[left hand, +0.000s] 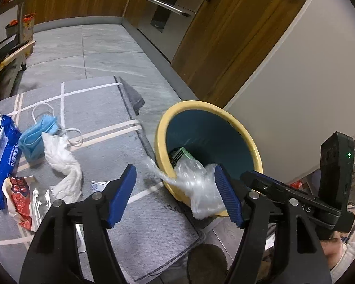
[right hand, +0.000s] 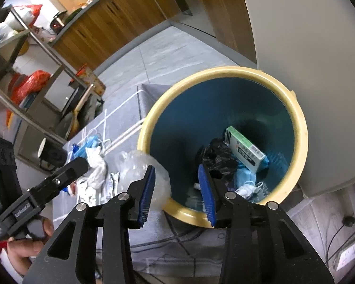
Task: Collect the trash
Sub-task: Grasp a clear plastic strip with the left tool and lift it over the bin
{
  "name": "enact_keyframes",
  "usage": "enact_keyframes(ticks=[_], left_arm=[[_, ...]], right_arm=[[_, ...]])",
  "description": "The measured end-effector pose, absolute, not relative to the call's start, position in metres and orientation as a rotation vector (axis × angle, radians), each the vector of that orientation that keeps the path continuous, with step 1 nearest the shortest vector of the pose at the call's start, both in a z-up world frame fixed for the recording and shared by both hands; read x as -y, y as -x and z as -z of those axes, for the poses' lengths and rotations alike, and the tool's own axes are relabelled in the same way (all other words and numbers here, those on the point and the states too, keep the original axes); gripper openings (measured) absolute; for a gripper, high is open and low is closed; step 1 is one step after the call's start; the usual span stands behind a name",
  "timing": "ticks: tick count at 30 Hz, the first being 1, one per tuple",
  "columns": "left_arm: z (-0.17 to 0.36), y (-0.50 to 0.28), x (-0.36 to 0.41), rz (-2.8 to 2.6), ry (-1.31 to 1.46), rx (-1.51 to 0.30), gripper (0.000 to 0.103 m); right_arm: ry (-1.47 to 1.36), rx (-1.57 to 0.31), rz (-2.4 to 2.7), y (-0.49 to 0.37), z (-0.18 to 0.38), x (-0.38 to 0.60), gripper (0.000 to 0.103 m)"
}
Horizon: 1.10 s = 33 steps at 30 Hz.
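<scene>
From the left wrist, my left tongs (left hand: 175,189) stand released; the clear plastic wrap (left hand: 196,184) drapes over the bin's (left hand: 224,113) yellow rim.

From the right wrist, my right tongs (right hand: 177,187) gape, gripping nothing, wrap (right hand: 142,165) beside the left pad.

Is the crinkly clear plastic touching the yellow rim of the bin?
Touching. The left wrist view shows the clear plastic draped right over the bin's yellow rim.
</scene>
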<state>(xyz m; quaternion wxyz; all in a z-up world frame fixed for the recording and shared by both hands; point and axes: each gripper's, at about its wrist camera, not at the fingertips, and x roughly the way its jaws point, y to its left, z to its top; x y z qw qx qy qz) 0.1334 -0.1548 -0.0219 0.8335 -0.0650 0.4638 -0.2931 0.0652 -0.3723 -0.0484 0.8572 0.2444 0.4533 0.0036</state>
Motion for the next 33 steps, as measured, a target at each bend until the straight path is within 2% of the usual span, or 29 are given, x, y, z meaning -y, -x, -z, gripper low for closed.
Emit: enact_keyframes(ticks=[4, 7, 8, 9, 11, 12, 13, 22, 23, 24, 26, 33], left_arm=[[0.024, -0.136, 0.162, 0.615, 0.127, -0.998, 0.068], [0.041, -0.137, 0.174, 0.618, 0.077, -1.088, 0.067], [0.052, -0.136, 0.181, 0.631, 0.06, -1.131, 0.064], [0.059, -0.136, 0.185, 0.637, 0.045, -1.158, 0.054], [0.074, -0.135, 0.192, 0.628, 0.014, -1.208, 0.047], [0.08, -0.133, 0.193, 0.622, 0.005, -1.227, 0.037], [0.081, -0.133, 0.192, 0.614, 0.001, -1.234, 0.035], [0.086, -0.115, 0.16, 0.549, -0.045, -1.244, 0.038], [0.088, -0.113, 0.16, 0.55, -0.064, -1.247, 0.035], [0.089, -0.113, 0.16, 0.55, -0.073, -1.245, 0.019], [0.086, -0.114, 0.158, 0.545, -0.066, -1.232, 0.011], [0.046, -0.126, 0.156, 0.595, 0.07, -1.107, 0.006]], right_arm=[[-0.517, -0.951, 0.0, -0.062, 0.049, 0.377, 0.04], [-0.526, -0.949, 0.008, -0.061, 0.049, 0.382, 0.04], [-0.529, -0.95, 0.011, -0.06, 0.05, 0.384, 0.04], [-0.533, -0.949, 0.014, -0.059, 0.05, 0.386, 0.04], [-0.554, -0.944, 0.024, -0.057, 0.05, 0.392, 0.04], [-0.562, -0.94, 0.026, -0.056, 0.05, 0.395, 0.04], [-0.568, -0.934, 0.03, -0.055, 0.049, 0.397, 0.04], [-0.603, -0.912, 0.012, -0.06, 0.047, 0.394, 0.04], [-0.601, -0.911, 0.008, -0.06, 0.047, 0.391, 0.04], [-0.598, -0.909, 0.002, -0.061, 0.046, 0.39, 0.04], [-0.595, -0.908, -0.001, -0.06, 0.045, 0.39, 0.04], [-0.626, -0.89, 0.026, -0.055, 0.045, 0.405, 0.04]])
